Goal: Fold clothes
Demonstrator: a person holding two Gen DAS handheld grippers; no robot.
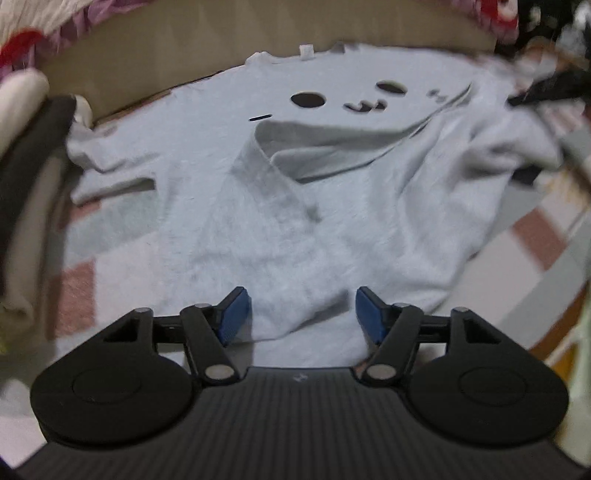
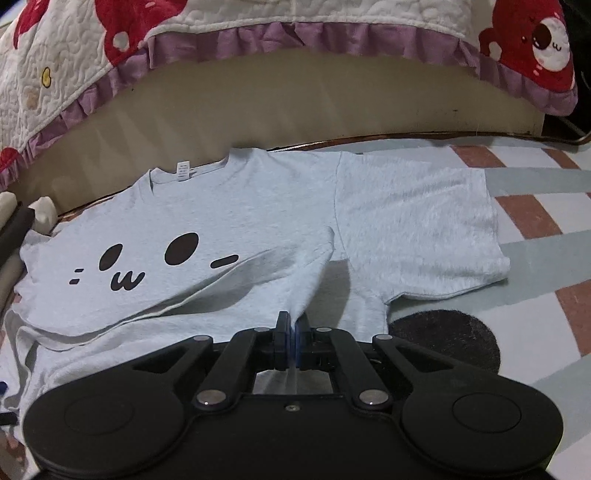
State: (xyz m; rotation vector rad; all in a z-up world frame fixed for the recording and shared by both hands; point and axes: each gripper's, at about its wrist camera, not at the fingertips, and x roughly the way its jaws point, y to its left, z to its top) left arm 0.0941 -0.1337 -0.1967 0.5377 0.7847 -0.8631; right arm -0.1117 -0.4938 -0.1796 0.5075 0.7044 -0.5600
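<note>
Light grey short-sleeved T-shirt (image 2: 236, 206) with a black cartoon face print (image 2: 147, 264) lies spread across the middle of the right wrist view on a pink, white and pale green checked cover (image 2: 535, 221), its neck label (image 2: 182, 170) toward the upper left. One sleeve (image 2: 417, 225) lies flat at centre right. The right gripper (image 2: 293, 328), bottom centre, has its black fingers pressed together on a raised fold of the shirt's hem. In the blurred left wrist view, the left gripper (image 1: 303, 314) sits bottom centre with blue pads (image 1: 232, 314) spread apart, holding nothing, over the shirt's lower fabric. A white quilt with red bears and purple frill (image 2: 258, 33) hangs along the top edge.
</note>
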